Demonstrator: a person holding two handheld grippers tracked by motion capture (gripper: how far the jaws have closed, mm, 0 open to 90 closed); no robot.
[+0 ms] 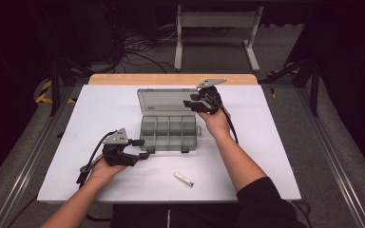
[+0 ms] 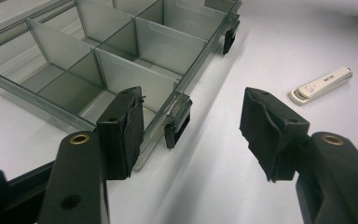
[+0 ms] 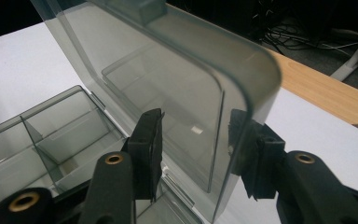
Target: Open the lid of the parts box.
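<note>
A smoky grey compartment box (image 1: 168, 133) sits mid-table with its lid (image 1: 164, 100) raised. My right gripper (image 1: 190, 102) reaches in from the right at the lid's right edge. In the right gripper view its jaws (image 3: 196, 149) stand open on either side of the lid (image 3: 168, 84), one pad in front and one behind, neither pressing on it. My left gripper (image 1: 142, 148) is open at the box's front left corner. In the left gripper view a black latch (image 2: 177, 122) lies between the open jaws (image 2: 193, 130). A small white stick-shaped device (image 1: 183, 179) lies near the front edge.
The box rests on a white tabletop (image 1: 266, 142) with a wooden strip (image 1: 171, 79) along its far edge. The white device (image 2: 321, 84) lies to the right of the left gripper. Beyond the table, a metal frame stand (image 1: 216, 21) and cables are on the floor.
</note>
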